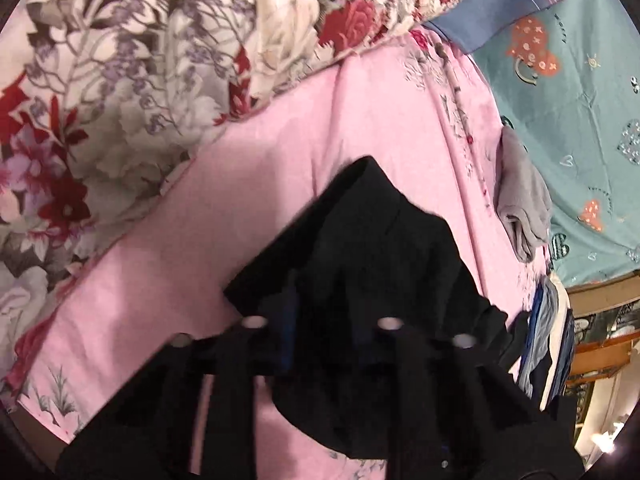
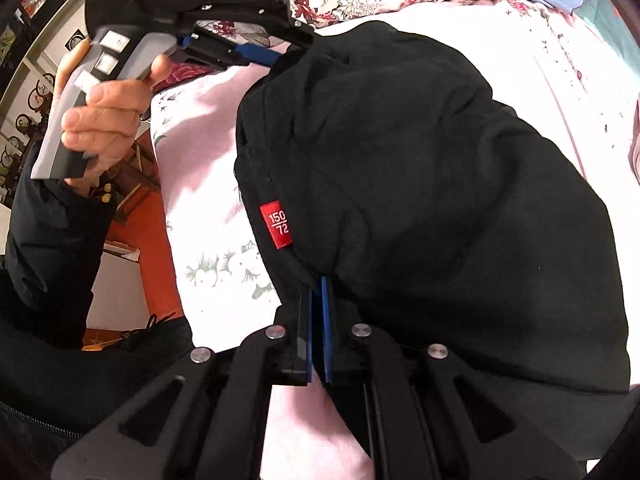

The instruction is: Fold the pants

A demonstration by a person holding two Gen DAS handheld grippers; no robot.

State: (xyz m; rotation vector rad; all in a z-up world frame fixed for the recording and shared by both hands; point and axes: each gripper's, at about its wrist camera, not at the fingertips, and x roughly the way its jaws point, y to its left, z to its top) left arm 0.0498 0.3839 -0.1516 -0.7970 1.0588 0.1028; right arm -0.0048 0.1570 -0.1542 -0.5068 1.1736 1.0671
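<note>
**Black pants held by both hand-held grippers above a pink bedsheet.**

The right hand-held gripper (image 2: 318, 292) is clamped on a fold of the black pants (image 2: 440, 200) just beside the red size tag (image 2: 276, 226), and the cloth bulges away ahead of its fingers onto the pink sheet (image 2: 208, 184). The left hand-held gripper (image 2: 288, 50), gripped by a hand (image 2: 100, 116), has its blue fingers nearly together on the far edge of the same garment; in its own view the fabric drapes over the jaws. The cloth looks soft, limp and light, likely to sag and slide wherever unsupported, so a seam or the tagged edge probably gives the surest hold. A floral quilt (image 1: 140, 80) lies beyond.
</note>
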